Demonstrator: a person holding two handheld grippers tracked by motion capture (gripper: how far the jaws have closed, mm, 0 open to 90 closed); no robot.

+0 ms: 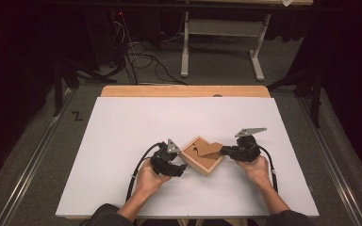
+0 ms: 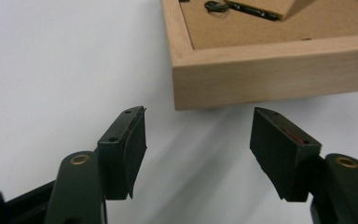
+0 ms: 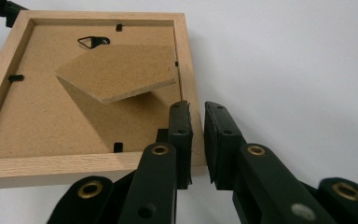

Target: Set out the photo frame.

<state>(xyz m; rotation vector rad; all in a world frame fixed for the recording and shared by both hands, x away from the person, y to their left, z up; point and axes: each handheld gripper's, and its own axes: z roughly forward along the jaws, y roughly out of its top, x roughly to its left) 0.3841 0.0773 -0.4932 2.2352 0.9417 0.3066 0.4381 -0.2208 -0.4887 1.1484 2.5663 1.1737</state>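
High view: the white table (image 1: 122, 141) is carrying a wooden picture frame (image 1: 195, 162) that is lying face down near the person's edge, turned cornerwise, between the two grippers.

At the left, the left hand (image 1: 147, 181) is holding the left gripper (image 1: 181, 169) just beside the frame's near-left side. In the left gripper view, this gripper (image 2: 198, 140) is standing with its jaws spread wide. Nothing is sitting between the pads; bare table surface is showing in the gap. A corner of the frame (image 2: 270, 74) is lying just beyond the jaw tips, apart from both pads.

At the centre, the frame's fibreboard back is facing up. In the right gripper view, the frame (image 3: 9, 88) is showing its backing, a small metal hanger (image 3: 93, 42) near the far rail, and a hinged easel stand (image 3: 121, 70) that is lifting off the backing at an angle.

At the right, the right hand (image 1: 257, 170) is holding the right gripper (image 1: 222, 150) against the frame's right side. In the right gripper view, this gripper (image 3: 198, 140) is clamping its jaws on the frame's rail near a corner: one jaw is sitting inside the frame, the other outside, and both pads are pressing on the wood.
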